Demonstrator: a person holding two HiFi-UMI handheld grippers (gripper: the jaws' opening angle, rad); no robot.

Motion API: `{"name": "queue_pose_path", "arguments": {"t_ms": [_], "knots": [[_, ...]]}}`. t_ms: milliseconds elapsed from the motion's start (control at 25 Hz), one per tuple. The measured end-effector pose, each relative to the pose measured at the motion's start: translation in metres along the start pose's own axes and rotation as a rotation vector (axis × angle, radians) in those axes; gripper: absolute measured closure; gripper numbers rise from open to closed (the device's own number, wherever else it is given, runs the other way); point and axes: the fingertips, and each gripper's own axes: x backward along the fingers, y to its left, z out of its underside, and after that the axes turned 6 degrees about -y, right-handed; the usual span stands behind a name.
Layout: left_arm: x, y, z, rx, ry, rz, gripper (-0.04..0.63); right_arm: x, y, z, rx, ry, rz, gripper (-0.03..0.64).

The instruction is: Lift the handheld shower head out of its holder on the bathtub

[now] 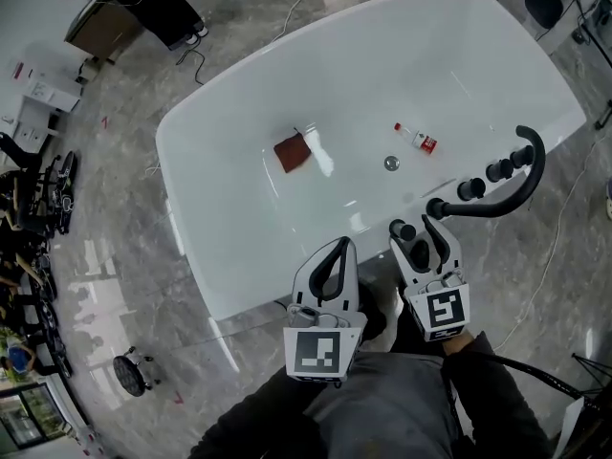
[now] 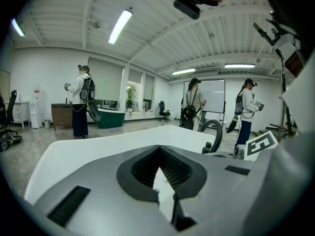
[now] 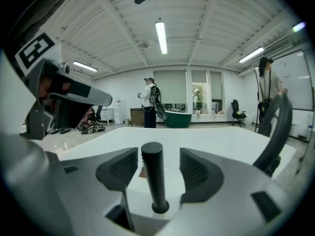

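— Two grippers sit at the near rim of the white bathtub (image 1: 191, 208). How do the jaws of the right gripper (image 1: 413, 229) stand?

— Wide apart. In the right gripper view the handheld shower head (image 3: 155, 176), a black round stem, stands upright between them, seated in its holder (image 3: 160, 208) on the rim. Neither pad touches it; a gap shows on either side.

— And the left gripper (image 1: 340, 245)?

— Its jaws are together, tips meeting, with nothing between them. It hovers just left of the right one, over the tub's edge.

— What stands by the shower head?

— To its right along the rim are the black arched faucet (image 1: 521, 194) and a row of black knobs (image 1: 470, 189).

— Anything inside the tub?

— A brown pad (image 1: 293, 151) lies near the middle of the bottom. A small bottle with a red label (image 1: 417, 139) lies further right. The round drain (image 1: 391, 163) sits between them, nearer the bottle. All three are well apart from both grippers.

— And the room around?

— A grey marbled floor (image 1: 124, 256). In the gripper views, people (image 2: 81, 100) with backpacks stand far off.
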Motion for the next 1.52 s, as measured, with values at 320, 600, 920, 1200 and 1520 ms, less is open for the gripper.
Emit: {"name": "queue_pose_path", "arguments": {"t_ms": [320, 600, 920, 1200, 1520], "knots": [[-0.001, 0.007, 0.009, -0.025, 0.016, 0.008, 0.592, -0.019, -0.003, 0.055, -0.033, 0.061, 0.029, 0.365], [0.002, 0.010, 0.015, -0.025, 0.018, 0.012, 0.592, -0.027, -0.001, 0.068, -0.032, 0.083, 0.032, 0.365], [0.003, 0.012, 0.022, -0.024, 0.034, 0.009, 0.592, -0.034, -0.001, 0.079, 0.015, 0.124, 0.042, 0.472], [0.003, 0.014, 0.025, -0.020, 0.035, 0.004, 0.592, -0.035, -0.002, 0.083, 0.020, 0.127, 0.044, 0.476], [0.007, 0.015, 0.019, -0.019, 0.031, -0.001, 0.592, -0.035, 0.000, 0.078, 0.028, 0.132, 0.036, 0.477]]}}
